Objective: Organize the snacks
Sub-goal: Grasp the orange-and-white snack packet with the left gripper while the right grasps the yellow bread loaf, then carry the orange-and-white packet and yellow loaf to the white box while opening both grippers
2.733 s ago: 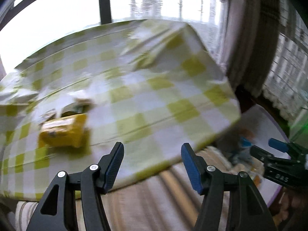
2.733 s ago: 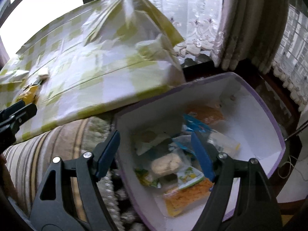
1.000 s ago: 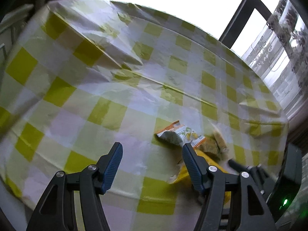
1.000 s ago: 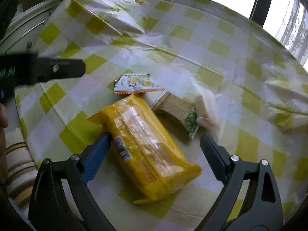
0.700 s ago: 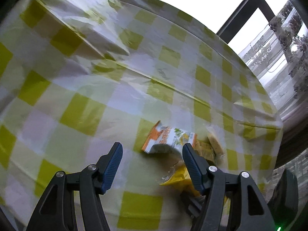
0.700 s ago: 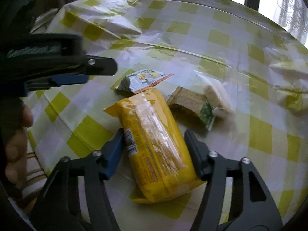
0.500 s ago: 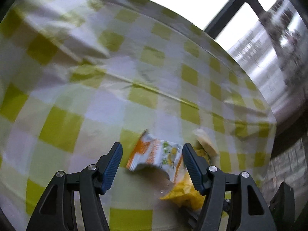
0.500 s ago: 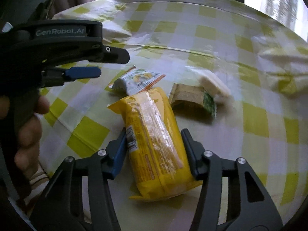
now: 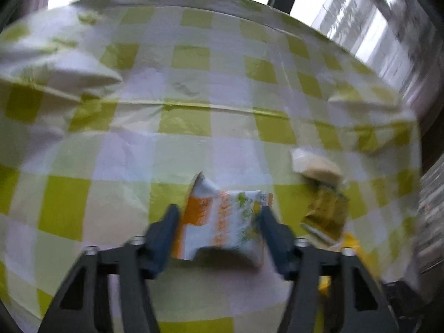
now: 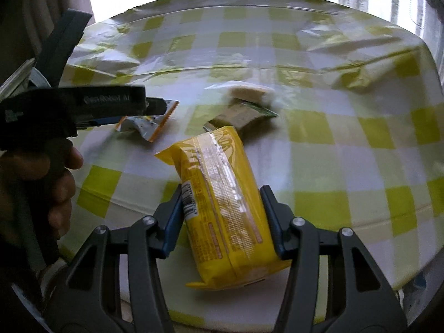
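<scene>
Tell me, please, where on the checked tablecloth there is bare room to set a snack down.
The checked tablecloth lies bare right of the yellow packet, and beyond the long crease. It is crowded around the orange-and-white sachet, brown packet and pale wrapped snack.

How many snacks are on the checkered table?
4. The yellow pack sits between the right gripper fingers, the orange-and-white packet between the left gripper fingers, and the brown packet and pale wrapped snack lie behind.

Checked tablecloth (image 10: pixel 319 166), brown packet (image 10: pixel 238 115), pale snack (image 10: pixel 249 92)
</scene>
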Available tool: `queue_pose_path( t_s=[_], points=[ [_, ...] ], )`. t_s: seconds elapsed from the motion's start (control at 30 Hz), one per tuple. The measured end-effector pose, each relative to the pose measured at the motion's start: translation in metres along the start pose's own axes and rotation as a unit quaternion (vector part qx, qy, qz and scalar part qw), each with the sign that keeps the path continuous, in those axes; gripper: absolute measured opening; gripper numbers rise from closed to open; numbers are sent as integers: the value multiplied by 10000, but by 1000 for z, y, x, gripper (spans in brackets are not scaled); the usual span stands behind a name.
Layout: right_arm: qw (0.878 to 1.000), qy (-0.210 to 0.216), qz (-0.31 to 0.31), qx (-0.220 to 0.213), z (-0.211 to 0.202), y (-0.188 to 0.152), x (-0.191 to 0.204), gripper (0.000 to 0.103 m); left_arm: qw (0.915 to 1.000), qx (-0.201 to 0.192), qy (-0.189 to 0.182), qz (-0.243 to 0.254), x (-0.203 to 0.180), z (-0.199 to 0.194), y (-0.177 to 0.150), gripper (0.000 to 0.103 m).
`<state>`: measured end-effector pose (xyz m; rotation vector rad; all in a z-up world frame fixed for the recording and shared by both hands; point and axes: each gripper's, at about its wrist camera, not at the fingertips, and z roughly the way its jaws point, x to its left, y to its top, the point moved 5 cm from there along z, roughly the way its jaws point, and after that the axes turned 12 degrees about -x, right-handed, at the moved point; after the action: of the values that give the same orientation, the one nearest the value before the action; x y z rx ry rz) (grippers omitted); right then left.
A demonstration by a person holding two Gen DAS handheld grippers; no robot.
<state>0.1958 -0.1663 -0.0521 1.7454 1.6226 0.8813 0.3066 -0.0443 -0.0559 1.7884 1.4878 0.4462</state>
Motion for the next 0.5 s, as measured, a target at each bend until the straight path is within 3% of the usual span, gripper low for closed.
queue_pose_path(
  t_s=[0.07, 0.2, 0.3, 0.5],
  points=[
    [10000, -63, 21, -3, -2, -2, -1, 56, 9999, -24, 70, 153, -2, -1, -2, 46],
    [9999, -140, 60, 1, -9, -5, -2, 56, 9996, -21, 124, 270, -7, -6, -10, 32],
    [9998, -186, 92, 20, -13, -9, -6, 56, 9984, -59, 302, 484, -14, -13, -19, 31],
    [9994, -245, 231, 52, -28, -19, -16, 55, 9986, -115, 348, 380, -19, -36, -38, 30]
  ],
)
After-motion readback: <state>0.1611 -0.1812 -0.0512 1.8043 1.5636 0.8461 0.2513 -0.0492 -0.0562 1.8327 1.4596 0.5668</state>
